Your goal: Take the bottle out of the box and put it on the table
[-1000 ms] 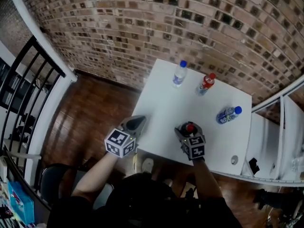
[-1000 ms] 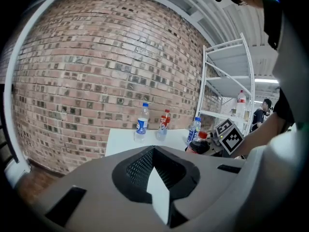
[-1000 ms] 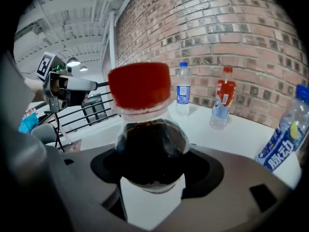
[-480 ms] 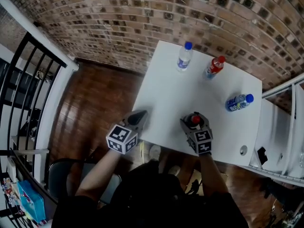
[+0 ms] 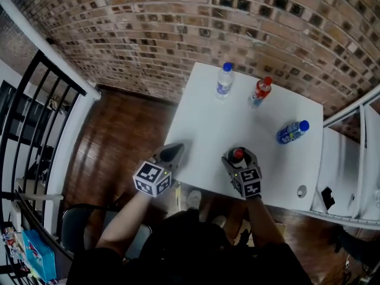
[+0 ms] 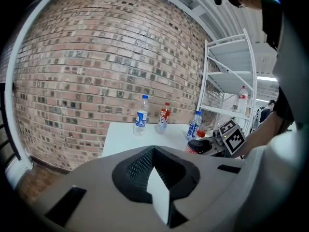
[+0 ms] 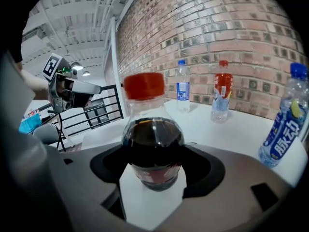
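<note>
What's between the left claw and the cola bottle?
Just bare white table between left claw and cola bottle, shown in the head view.

Glossy clear plastic bottle [image 7: 152, 144], smooth matt table [image 5: 219, 129], rough brick wall [image 5: 178, 34]

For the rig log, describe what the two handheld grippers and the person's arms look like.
Both the left gripper and right gripper have smooth grey bodies with a black recess around white jaws. Each carries a cube of black-and-white square markers: left cube, right cube. No cables show. The person wears a black short-sleeved top; the forearms are bare.
</note>
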Motion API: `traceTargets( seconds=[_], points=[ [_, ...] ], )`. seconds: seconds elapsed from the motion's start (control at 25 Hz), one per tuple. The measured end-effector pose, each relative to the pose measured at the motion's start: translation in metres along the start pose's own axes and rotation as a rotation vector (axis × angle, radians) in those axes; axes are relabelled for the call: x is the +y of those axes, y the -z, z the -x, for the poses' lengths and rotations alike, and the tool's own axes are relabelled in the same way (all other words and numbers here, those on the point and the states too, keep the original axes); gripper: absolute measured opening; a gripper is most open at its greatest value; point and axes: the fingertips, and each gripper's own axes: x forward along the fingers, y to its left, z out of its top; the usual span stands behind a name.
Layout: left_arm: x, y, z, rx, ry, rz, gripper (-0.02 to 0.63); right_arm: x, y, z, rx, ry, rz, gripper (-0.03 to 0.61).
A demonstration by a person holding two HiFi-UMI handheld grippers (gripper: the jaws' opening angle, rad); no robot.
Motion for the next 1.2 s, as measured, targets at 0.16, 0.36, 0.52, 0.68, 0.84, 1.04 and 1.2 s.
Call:
traceTargets(
  seconds=[0.16, 0.36, 0.52, 0.68, 0.84, 1.04, 1.2],
  points=[
    [-0.013, -0.009, -0.002, -0.016, 0.000, -0.014, 0.004, 0.001, -0.006, 0.014, -0.024, -0.017, 0.008, 0.341],
    [-0.039, -0.023, -0.006, -0.039, 0.010, -0.032, 0.004, -0.004, -0.019, 0.041, -0.065, -0.029, 0.017, 0.341],
    [-0.061, -0.034, -0.004, -0.068, 0.012, -0.042, 0.004, -0.012, -0.031, 0.070, -0.116, -0.022, -0.004, 0.341],
    [-0.087, -0.039, -0.003, -0.095, 0.028, -0.042, 0.004, -0.016, -0.038, 0.103, -0.166, -0.013, -0.022, 0.341],
    [-0.113, -0.044, -0.006, -0.110, 0.058, -0.052, 0.004, -0.024, -0.053, 0.149, -0.265, 0.016, -0.062, 0.318],
    [-0.154, -0.067, -0.015, -0.157, 0.127, -0.073, 0.004, -0.050, -0.079, 0.222, -0.444, 0.110, -0.134, 0.260],
    [-0.190, -0.083, -0.026, -0.192, 0.198, -0.099, 0.003, -0.070, -0.087, 0.281, -0.546, 0.251, -0.099, 0.105]
  ],
)
